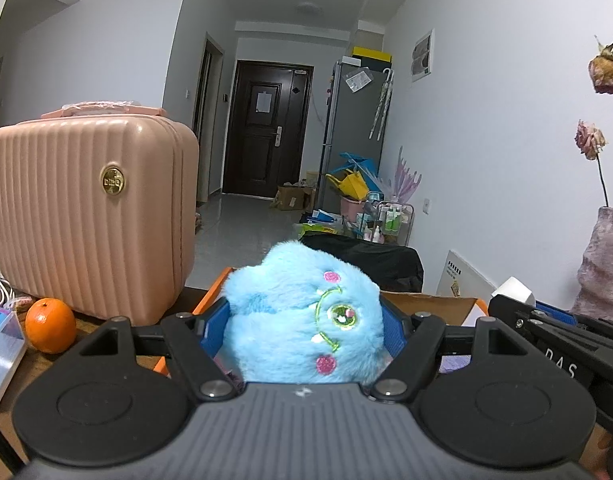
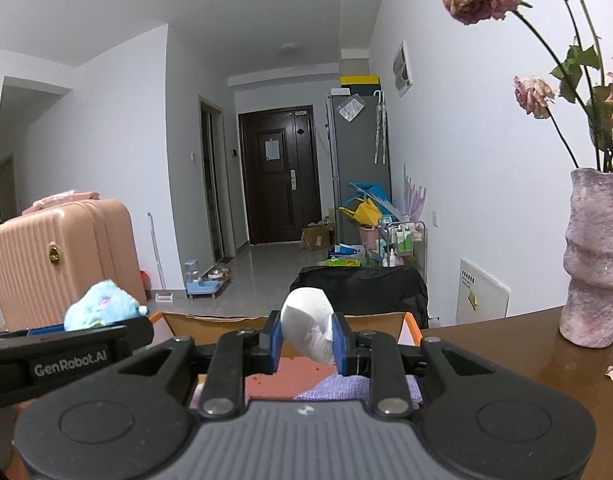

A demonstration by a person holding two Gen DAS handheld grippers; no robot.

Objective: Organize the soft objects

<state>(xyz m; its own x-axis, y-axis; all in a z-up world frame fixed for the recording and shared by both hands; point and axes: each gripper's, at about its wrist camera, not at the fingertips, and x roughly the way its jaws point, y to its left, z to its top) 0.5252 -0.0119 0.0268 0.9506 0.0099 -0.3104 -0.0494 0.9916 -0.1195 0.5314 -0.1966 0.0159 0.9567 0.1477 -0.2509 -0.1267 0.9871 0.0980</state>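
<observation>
Item one: your left gripper [image 1: 306, 320] pinches a blue plush toy [image 1: 306, 316], raised over the orange-edged cardboard box [image 2: 210, 322]. Item two: your right gripper [image 2: 307, 340] clamps a white paper roll [image 2: 308, 330] above the same box, over red and lilac cloths. Pink suitcase [image 1: 86, 208] at left.

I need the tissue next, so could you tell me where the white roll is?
The white roll is clamped in the right tool, centre of the right wrist view, above the orange-edged box.
</observation>
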